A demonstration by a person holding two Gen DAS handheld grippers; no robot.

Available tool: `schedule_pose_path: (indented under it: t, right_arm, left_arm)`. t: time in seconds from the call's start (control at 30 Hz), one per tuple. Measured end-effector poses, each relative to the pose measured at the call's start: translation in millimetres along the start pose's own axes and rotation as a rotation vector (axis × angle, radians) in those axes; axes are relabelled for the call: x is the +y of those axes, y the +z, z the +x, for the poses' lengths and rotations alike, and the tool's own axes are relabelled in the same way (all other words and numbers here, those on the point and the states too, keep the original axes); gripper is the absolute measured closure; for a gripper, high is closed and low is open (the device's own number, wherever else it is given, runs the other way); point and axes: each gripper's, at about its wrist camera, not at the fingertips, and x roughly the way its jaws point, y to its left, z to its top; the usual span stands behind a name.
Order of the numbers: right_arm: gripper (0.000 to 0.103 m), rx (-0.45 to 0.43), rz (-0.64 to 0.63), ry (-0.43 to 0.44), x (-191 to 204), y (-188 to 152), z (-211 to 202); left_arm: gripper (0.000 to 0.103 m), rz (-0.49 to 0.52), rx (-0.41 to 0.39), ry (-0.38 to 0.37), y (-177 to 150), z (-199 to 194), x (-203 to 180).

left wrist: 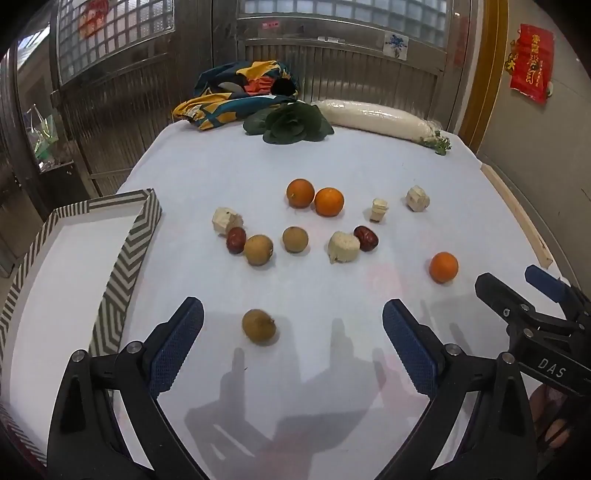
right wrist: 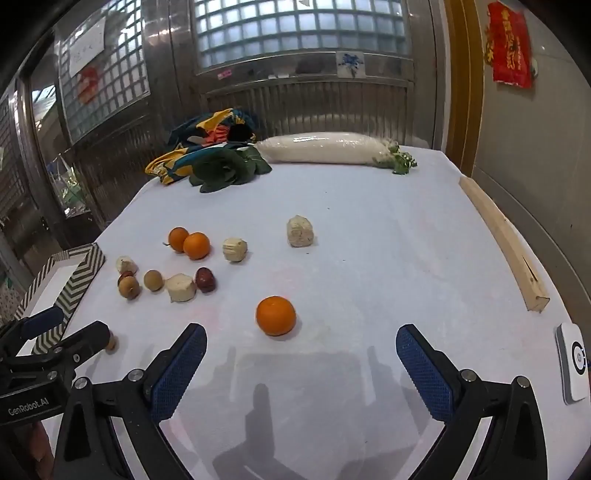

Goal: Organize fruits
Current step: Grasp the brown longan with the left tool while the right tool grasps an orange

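one white-clothed table (left wrist: 221,166) before glass-block windows (right wrist: 295,33)

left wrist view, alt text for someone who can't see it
The open left gripper hovers over a white table, a small brown fruit between its fingers. Beyond lie oranges, brown fruits, red dates and pale chunks, an empty striped box at left.

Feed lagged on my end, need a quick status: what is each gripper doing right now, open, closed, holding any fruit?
Left gripper: open, holding nothing; a brown fruit lies on the cloth between its fingers.
Right gripper: open, holding nothing; an orange sits just ahead.
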Motion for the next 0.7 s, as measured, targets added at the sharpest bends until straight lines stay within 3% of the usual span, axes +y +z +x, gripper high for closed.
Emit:
schedule_pose_path:
  t: [0.23,0.47,0.7]
  right_arm:
    - [0.007,0.002,-0.038,0.037,6.0,-5.8,-1.9]
    - [0.037,0.060,-0.144,0.116,16.4,-8.5,17.2]
    - [0.037,0.113,-0.129,0.140,10.1,1.6,49.7]
  left_arm:
    - [0.004,0.022,0.013,0.005,-1.6,-3.6,8.7]
    - [0.004,0.035,0.039,0.000,3.1,2.6,14.3]
    - [0.004,0.022,0.084,-0.016,13.2,15.6,28.1]
